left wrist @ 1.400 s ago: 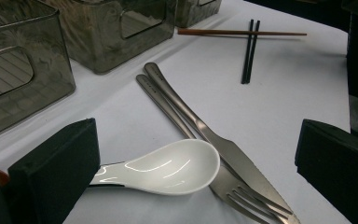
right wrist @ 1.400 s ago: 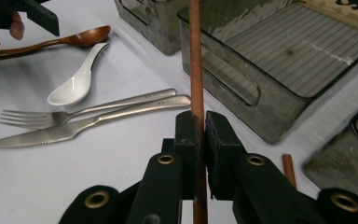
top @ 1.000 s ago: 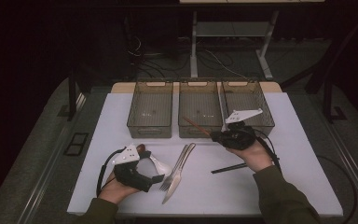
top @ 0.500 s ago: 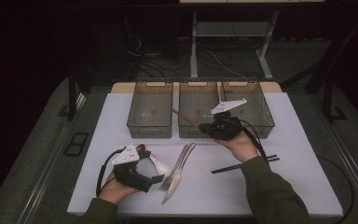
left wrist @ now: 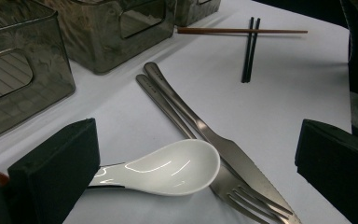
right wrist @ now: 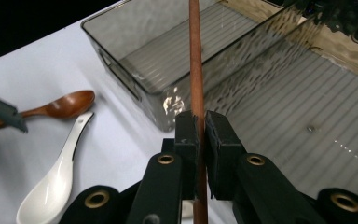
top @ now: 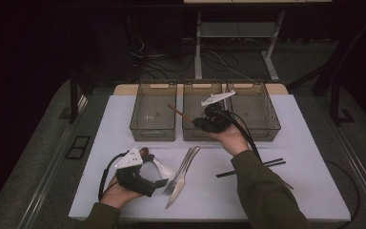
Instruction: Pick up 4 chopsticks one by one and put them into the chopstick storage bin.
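A: What is the right gripper (top: 205,120) doing?

B: Its fingers (right wrist: 186,133) are pinched tight on a brown wooden chopstick (right wrist: 196,70). In the high view the stick pokes out to the left, over the near wall of the middle bin (top: 205,136), with the gripper hovering above that bin.

A: And the left gripper (top: 140,179)?

B: It sits low at the near left of the counter (top: 310,191), fingers (left wrist: 56,172) spread wide and empty. A white ceramic soup spoon (left wrist: 168,168) lies between them, its bowl resting against a steel knife (left wrist: 205,133) and fork (left wrist: 242,198).

A: What else is lying about?

B: A brown wooden spoon (right wrist: 56,108) just left of the white one, a pair of black chopsticks (top: 250,168) at the near right, and a second brown chopstick (left wrist: 242,31) past them in the left gripper view. Three smoky clear bins stand in a row at the far side: left bin (top: 153,133), middle, right bin (top: 271,121).

A: Any brand or lettering?

B: None I can read.
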`<action>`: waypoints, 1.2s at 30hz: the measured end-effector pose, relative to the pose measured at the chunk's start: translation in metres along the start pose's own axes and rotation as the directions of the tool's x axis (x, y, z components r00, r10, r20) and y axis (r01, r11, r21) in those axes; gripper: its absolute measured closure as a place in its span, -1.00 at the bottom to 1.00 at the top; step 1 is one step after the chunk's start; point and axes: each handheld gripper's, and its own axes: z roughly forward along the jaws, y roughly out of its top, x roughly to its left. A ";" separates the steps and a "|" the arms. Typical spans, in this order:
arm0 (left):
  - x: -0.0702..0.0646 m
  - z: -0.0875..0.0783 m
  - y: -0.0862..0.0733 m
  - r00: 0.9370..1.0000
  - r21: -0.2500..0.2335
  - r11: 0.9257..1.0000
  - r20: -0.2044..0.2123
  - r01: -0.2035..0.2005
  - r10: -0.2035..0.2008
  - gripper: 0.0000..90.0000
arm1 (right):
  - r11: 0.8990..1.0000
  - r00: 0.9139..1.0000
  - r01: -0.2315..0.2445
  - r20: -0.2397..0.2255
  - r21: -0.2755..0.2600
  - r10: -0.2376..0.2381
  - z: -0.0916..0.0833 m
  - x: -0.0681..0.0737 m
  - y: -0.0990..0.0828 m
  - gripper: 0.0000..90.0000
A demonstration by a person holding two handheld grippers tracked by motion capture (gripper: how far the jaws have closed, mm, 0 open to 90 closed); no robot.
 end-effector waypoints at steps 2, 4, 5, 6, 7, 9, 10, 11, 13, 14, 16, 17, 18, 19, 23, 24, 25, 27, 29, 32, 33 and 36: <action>0.000 0.000 0.000 1.000 -0.002 1.000 0.000 -0.001 0.001 -1.00 | 1.000 1.000 0.002 0.005 0.008 -0.002 0.006 0.000 0.005 0.86; 0.000 -0.001 0.000 1.000 -0.001 1.000 0.001 -0.003 0.003 -1.00 | 1.000 1.000 -0.004 0.008 0.014 0.003 0.011 0.000 0.010 0.86; 0.000 -0.001 0.000 1.000 -0.004 1.000 0.001 0.000 0.000 -1.00 | 1.000 1.000 -0.002 0.010 0.013 0.002 0.014 0.000 0.013 0.86; 0.000 -0.001 0.000 1.000 -0.008 1.000 -0.002 -0.003 0.003 -1.00 | 1.000 1.000 -0.005 0.010 0.016 0.005 0.016 0.001 0.015 0.86; 0.000 -0.001 0.000 1.000 -0.007 1.000 0.000 -0.002 0.002 -1.00 | 1.000 1.000 -0.003 0.014 0.019 0.003 0.019 0.001 0.018 0.86; 0.000 -0.001 0.000 1.000 -0.008 1.000 0.001 -0.004 0.004 -1.00 | 1.000 1.000 -0.005 0.015 0.022 0.005 0.023 0.002 0.022 0.86; 0.000 -0.001 0.000 1.000 -0.007 1.000 0.001 -0.006 0.006 -1.00 | 1.000 1.000 -0.010 0.015 0.023 0.009 0.026 0.003 0.025 0.86; 0.000 -0.001 0.000 1.000 -0.006 1.000 0.001 -0.006 0.006 -1.00 | 1.000 1.000 -0.005 0.015 0.025 0.005 0.028 0.003 0.027 0.86; -0.001 0.000 0.000 1.000 -0.007 1.000 0.002 -0.003 0.003 -1.00 | 1.000 1.000 -0.004 0.016 0.030 0.004 0.034 0.005 0.031 0.86; -0.001 0.000 0.000 1.000 -0.005 1.000 0.001 -0.006 0.006 -1.00 | 0.999 1.000 -0.004 0.018 0.033 0.004 0.036 0.006 0.034 0.86; -0.002 -0.001 0.000 1.000 -0.006 1.000 -0.002 -0.007 0.007 -1.00 | 0.999 1.000 0.001 0.022 0.036 -0.001 0.042 0.007 0.038 0.86; -0.002 -0.001 0.001 1.000 -0.007 1.000 -0.005 -0.007 0.007 -1.00 | 0.999 1.000 -0.001 0.023 0.036 0.000 0.044 0.007 0.040 0.86; -0.002 -0.001 0.001 1.000 -0.007 1.000 -0.005 -0.009 0.009 -1.00 | 0.999 1.000 -0.004 0.027 0.036 0.003 0.046 0.007 0.042 0.86; -0.002 -0.001 0.001 1.000 -0.012 1.000 -0.004 -0.008 0.008 -1.00 | 0.999 1.000 -0.004 0.027 0.039 0.003 0.049 0.007 0.044 0.86; -0.001 -0.002 0.001 1.000 -0.016 1.000 -0.004 -0.006 0.006 -1.00 | 0.999 0.999 -0.014 0.033 0.050 0.012 0.060 0.007 0.053 0.86; -0.001 -0.002 0.001 1.000 -0.014 1.000 -0.004 -0.007 0.007 -1.00 | 0.998 0.999 -0.013 0.037 0.055 0.010 0.063 0.007 0.055 0.86; -0.001 -0.002 0.001 1.000 -0.013 1.000 -0.004 -0.008 0.008 -1.00 | 0.998 0.999 -0.015 0.039 0.059 0.013 0.066 0.007 0.057 0.86; -0.001 -0.002 0.001 1.000 -0.014 1.000 -0.004 -0.008 0.008 -1.00 | 0.998 0.999 -0.014 0.047 0.063 0.011 0.072 0.007 0.062 0.86; -0.002 -0.002 0.001 1.000 -0.018 1.000 -0.002 -0.007 0.007 -1.00 | 0.998 0.998 -0.017 0.054 0.068 0.013 0.077 0.007 0.068 0.86; -0.002 -0.002 0.001 1.000 -0.021 1.000 -0.001 -0.006 0.006 -1.00 | 0.997 0.998 -0.021 0.061 0.077 0.016 0.087 0.007 0.076 0.86; -0.002 -0.002 0.001 1.000 -0.021 1.000 -0.002 -0.007 0.007 -1.00 | 0.996 0.998 -0.022 0.063 0.082 0.017 0.091 0.008 0.079 0.86; -0.002 -0.002 0.001 1.000 -0.028 1.000 0.002 -0.008 0.008 -1.00 | 0.995 0.998 -0.014 0.067 0.097 0.007 0.102 0.010 0.084 0.86</action>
